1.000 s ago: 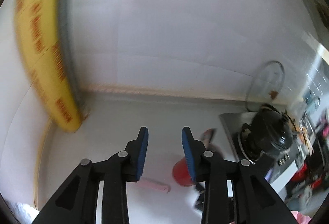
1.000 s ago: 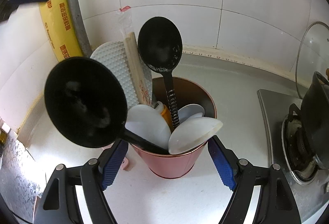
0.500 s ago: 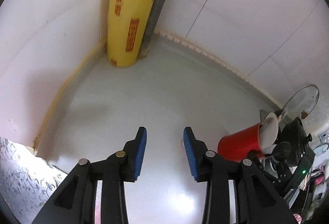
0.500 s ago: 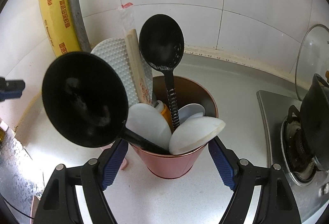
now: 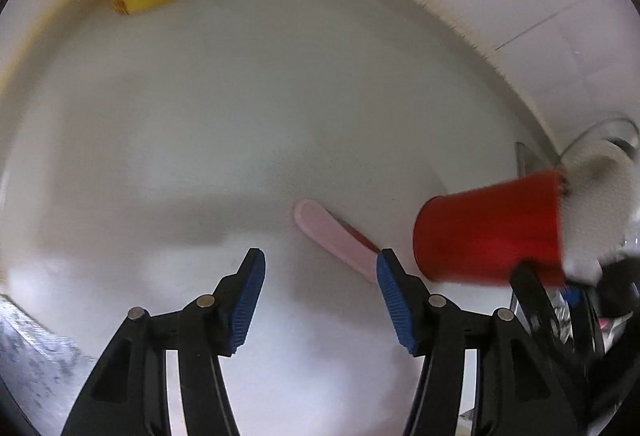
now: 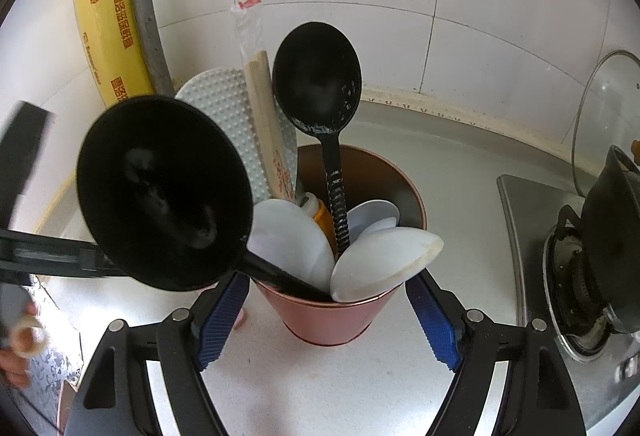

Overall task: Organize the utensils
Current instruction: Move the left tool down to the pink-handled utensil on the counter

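A pink utensil [image 5: 332,236] lies flat on the white counter [image 5: 240,124], left of the red utensil cup [image 5: 488,232]. My left gripper [image 5: 320,276] is open just above and in front of it, its right finger over the utensil's near end. In the right wrist view the copper-pink cup [image 6: 332,316] holds two black ladles [image 6: 164,192], white spoons [image 6: 384,260], a white dotted paddle [image 6: 228,108] and wrapped chopsticks [image 6: 268,124]. My right gripper [image 6: 324,324] is open, its fingers on either side of the cup's base. Touch cannot be told.
A yellow wrapped pipe [image 6: 104,20] stands in the tiled back corner. A gas stove with a black pot [image 6: 608,244] and a glass lid [image 6: 600,108] are at right. The left gripper's arm [image 6: 24,248] crosses at left.
My left gripper swung down toward the counter and opened wider, bringing the pink utensil between its fingers' line. My right gripper stayed around the cup.
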Action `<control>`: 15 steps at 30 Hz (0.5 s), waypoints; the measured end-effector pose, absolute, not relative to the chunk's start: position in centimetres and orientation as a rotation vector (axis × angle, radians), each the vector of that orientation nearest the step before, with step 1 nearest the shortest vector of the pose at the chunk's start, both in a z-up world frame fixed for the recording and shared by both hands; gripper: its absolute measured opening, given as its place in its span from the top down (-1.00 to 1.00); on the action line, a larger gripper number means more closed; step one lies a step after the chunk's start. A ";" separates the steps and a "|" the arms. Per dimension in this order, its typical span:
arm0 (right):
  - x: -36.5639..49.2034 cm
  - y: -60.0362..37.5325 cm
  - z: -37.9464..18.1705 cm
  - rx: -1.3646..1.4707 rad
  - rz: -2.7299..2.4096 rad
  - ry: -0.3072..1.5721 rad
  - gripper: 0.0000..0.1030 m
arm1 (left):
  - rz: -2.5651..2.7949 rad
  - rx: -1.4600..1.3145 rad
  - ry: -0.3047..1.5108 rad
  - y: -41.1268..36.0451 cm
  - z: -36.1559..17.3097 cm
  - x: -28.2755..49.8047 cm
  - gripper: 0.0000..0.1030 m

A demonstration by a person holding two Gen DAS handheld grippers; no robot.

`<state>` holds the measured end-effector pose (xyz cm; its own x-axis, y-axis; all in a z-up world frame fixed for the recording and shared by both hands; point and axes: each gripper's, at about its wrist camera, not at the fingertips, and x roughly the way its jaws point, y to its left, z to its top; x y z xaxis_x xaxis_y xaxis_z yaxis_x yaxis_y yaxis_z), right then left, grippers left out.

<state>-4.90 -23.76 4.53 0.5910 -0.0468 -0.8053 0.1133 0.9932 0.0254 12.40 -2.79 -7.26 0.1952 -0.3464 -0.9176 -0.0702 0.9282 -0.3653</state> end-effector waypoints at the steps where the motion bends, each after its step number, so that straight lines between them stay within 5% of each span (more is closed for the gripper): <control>1: -4.9 -23.7 4.6 0.076 -0.093 0.936 -0.61 | -0.199 -0.371 1.387 -3.1 -7.9 12.9 -0.15; 15: -5.0 -24.2 4.4 0.104 -0.089 0.923 -0.61 | -0.100 -0.023 1.428 -9.0 -8.7 15.7 -0.23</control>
<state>-5.02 -24.23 4.44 0.6003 -0.0321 -0.7991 0.1218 0.9912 0.0516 15.73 -8.95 -8.74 0.1386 -0.0835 -0.9868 0.0553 0.9955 -0.0764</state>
